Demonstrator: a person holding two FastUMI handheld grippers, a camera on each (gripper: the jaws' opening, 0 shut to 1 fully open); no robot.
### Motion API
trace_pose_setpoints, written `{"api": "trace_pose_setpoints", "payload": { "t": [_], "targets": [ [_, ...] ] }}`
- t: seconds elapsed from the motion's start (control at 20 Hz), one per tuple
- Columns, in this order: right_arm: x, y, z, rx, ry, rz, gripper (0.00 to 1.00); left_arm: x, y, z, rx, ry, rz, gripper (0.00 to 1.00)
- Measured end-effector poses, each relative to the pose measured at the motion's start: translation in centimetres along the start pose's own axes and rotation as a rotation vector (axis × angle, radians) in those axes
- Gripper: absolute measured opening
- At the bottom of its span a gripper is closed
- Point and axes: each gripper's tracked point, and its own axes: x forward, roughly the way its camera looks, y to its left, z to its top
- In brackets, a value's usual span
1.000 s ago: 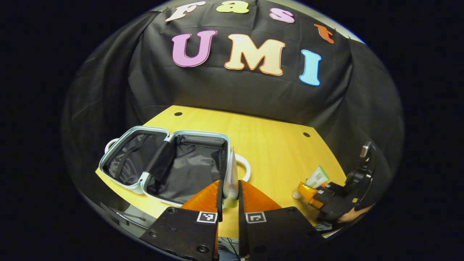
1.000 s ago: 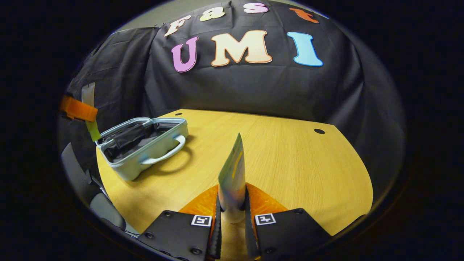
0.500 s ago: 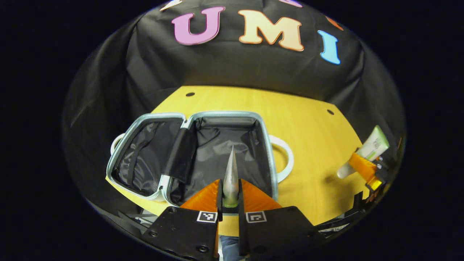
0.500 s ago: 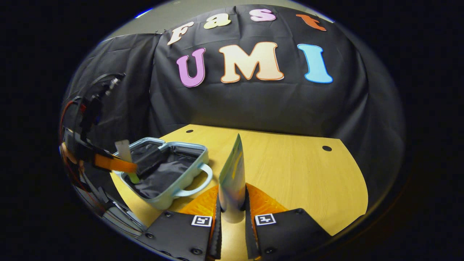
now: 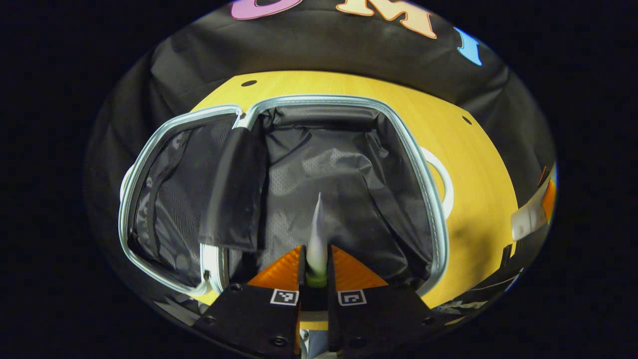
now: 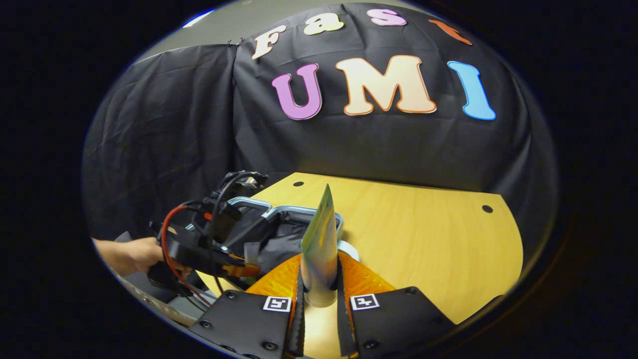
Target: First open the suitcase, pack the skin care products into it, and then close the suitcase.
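- Black lining shows across both halves of the suitcase (image 5: 432, 214), which lies open on the table (image 5: 478, 164); the opening step reads as done.
- Left gripper (image 5: 315, 259): jaws narrow, pressed on a slim tube (image 5: 317, 234) held edge-on, its crimped tip pointing forward over the right half of the suitcase. Whether the tube touches the lining cannot be told.
- Right gripper (image 6: 319, 279): jaws narrow, clamped on a second tube (image 6: 320, 239), also edge-on, tip up. It hangs above the table with the suitcase (image 6: 299, 212) just beyond and to its left.
- In the right gripper view, the left gripper (image 6: 234, 270) sits low at the suitcase, held by a hand (image 6: 127, 255).
- In the left gripper view, the second tube (image 5: 531, 215) shows at the far right edge, beside the suitcase and outside it.
- Suitcase handle (image 5: 441, 179): a pale loop lying on the table against the right wall of the case.
- Progress, as a judgement: packing is under way. No product is seen lying loose in the suitcase; both tubes are in the grippers.
- Left to do, as a judgement: release the first tube inside, bring the second over the rim and drop it in, then fold one half onto the other to close the suitcase.
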Motion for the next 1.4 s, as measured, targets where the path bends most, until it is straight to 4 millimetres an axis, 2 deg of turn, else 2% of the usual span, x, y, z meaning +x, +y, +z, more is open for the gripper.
{"api": "trace_pose_setpoints", "payload": {
  "t": [0.1,0.15,0.25,0.3,0.4,0.55,0.7,0.85,0.9,0.95,1.0,1.05,1.1,1.15,1.2,1.4],
  "targets": [
    [0.9,1.7,0.0,0.0,0.021,0.019,0.28,0.5,0.4,0.2,-0.011,-0.001,-0.024,0.14],
    [1.3,2.3,0.0,-0.005,0.03,0.025,0.25,0.7,0.6,0.6,-0.017,-0.012,-0.04,0.16],
    [2.4,3.8,-0.3,0.003,0.053,0.041,0.25,0.6,0.4,1.7,-0.033,-0.056,-0.087,0.25],
    [3.1,4.5,-0.5,0.013,0.066,0.048,0.28,0.2,0.6,2.5,-0.039,-0.086,-0.103,0.44],
    [4.3,5.9,-1.4,0.029,0.097,0.057,0.28,-1.1,1.1,4.2,-0.04,-0.155,-0.12,0.81],
    [6.3,7.4,-3.0,0.044,0.146,0.059,0.28,-3.5,3.2,6.5,-0.051,-0.261,-0.113,0.81],
    [9.0,7.5,-5.0,0.055,0.2,0.015,0.29,-5.5,6.4,7.3,-0.084,-0.326,-0.084,0.81],
    [11.3,7.3,-7.8,0.092,0.285,-0.024,0.29,-7.4,10.6,6.9,-0.131,-0.356,-0.033,0.82],
    [11.7,7.5,-8.6,0.094,0.309,-0.038,0.24,-7.9,12.0,6.7,-0.144,-0.362,-0.015,0.82],
    [12.2,7.6,-9.0,0.092,0.331,-0.044,0.29,-8.2,13.4,6.3,-0.158,-0.371,0.009,0.81],
    [12.7,7.7,-9.7,0.089,0.357,-0.05,0.29,-8.7,14.9,6.0,-0.172,-0.378,0.031,0.82],
    [13.2,7.6,-10.5,0.09,0.385,-0.063,0.24,-9.0,16.4,5.8,-0.19,-0.384,0.054,0.81],
    [13.8,7.4,-11.2,0.091,0.405,-0.079,0.29,-9.3,17.9,5.4,-0.211,-0.384,0.076,0.81],
    [14.2,7.1,-11.7,0.094,0.418,-0.096,0.29,-9.7,19.2,5.2,-0.234,-0.39,0.094,0.81],
    [14.3,6.9,-12.0,0.101,0.429,-0.105,0.24,-10.0,20.4,5.0,-0.258,-0.396,0.11,0.82],
    [15.2,6.7,-9.1,0.136,0.359,-0.105,0.36,-10.6,24.9,4.5,-0.318,-0.404,0.17,0.82]
  ]
}}
